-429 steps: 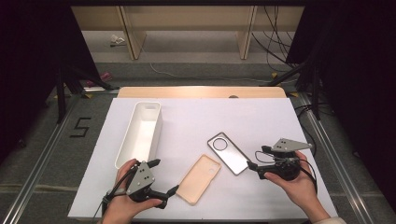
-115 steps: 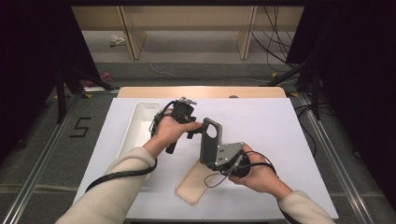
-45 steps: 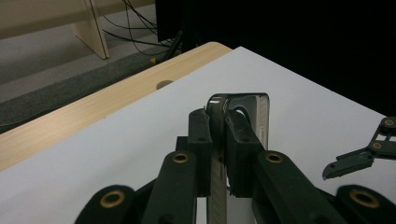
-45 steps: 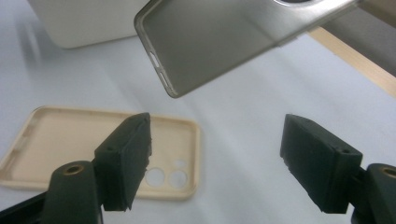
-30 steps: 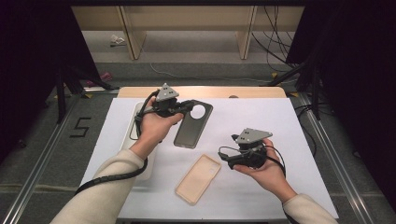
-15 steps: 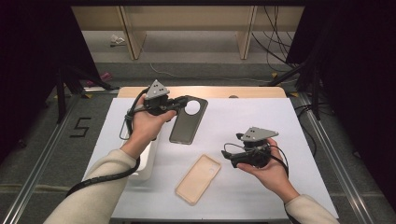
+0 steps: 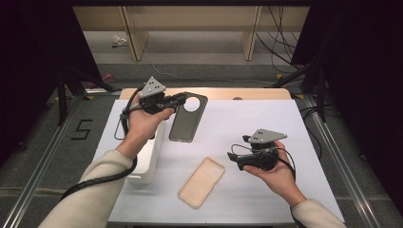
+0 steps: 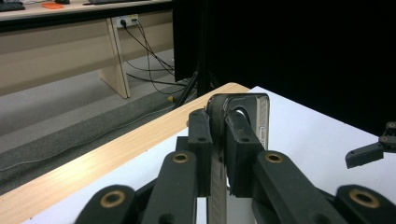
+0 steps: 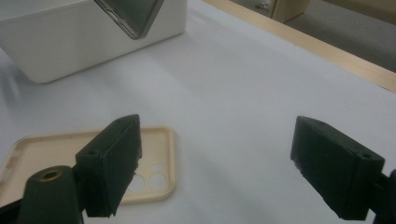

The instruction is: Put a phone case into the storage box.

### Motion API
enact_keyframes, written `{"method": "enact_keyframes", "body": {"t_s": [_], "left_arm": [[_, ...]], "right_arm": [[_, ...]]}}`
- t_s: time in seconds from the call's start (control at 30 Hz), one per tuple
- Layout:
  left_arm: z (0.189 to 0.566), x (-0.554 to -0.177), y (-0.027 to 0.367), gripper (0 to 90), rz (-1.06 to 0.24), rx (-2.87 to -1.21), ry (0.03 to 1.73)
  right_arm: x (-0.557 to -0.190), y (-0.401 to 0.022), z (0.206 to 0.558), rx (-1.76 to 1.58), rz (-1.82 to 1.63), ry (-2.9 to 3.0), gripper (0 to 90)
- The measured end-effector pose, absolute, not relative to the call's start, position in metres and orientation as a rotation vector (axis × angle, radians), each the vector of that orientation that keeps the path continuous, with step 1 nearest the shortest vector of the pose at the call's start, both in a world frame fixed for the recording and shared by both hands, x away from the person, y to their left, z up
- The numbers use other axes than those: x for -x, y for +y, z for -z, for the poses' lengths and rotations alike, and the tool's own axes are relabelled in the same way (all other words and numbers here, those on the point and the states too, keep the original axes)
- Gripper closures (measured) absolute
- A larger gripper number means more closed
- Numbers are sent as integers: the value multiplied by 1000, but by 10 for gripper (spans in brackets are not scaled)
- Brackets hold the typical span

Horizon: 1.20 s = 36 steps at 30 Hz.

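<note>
My left gripper (image 7: 182,99) is shut on the top end of a dark phone case (image 7: 185,126) with a round camera hole. It holds the case in the air over the table's far left, with the case hanging toward the near side. In the left gripper view the jaws pinch the case (image 8: 256,116) edge-on. My right gripper (image 7: 236,149) hovers at the right of the table, open and holding nothing. Its jaws stand wide apart (image 9: 219,163) over the white surface. A beige phone case (image 7: 202,182) lies face-up near the front, just left of the right gripper (image 9: 32,149).
A long white bin (image 7: 148,159) stands on the left side, partly under my left forearm; it also shows in the right gripper view (image 9: 93,42). The white mat (image 7: 266,118) covers the table, with a wooden edge (image 7: 247,93) along the far side.
My left gripper has carried the dark case a little to the left and upward. The right gripper has stayed in place, still open.
</note>
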<state>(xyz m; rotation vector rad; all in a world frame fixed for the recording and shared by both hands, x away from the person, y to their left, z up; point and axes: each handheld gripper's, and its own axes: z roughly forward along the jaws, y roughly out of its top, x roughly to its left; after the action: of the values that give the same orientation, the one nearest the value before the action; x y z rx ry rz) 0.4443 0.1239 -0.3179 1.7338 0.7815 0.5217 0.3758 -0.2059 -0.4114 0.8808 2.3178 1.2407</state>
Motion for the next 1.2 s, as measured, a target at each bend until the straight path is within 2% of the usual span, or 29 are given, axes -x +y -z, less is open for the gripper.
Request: {"method": "enact_keyframes", "body": {"t_s": [1.2], "left_arm": [[304, -450, 156, 818, -565, -1675, 787]], "right_arm": [[-375, -218, 413, -937, -1269, 2283, 168]]}}
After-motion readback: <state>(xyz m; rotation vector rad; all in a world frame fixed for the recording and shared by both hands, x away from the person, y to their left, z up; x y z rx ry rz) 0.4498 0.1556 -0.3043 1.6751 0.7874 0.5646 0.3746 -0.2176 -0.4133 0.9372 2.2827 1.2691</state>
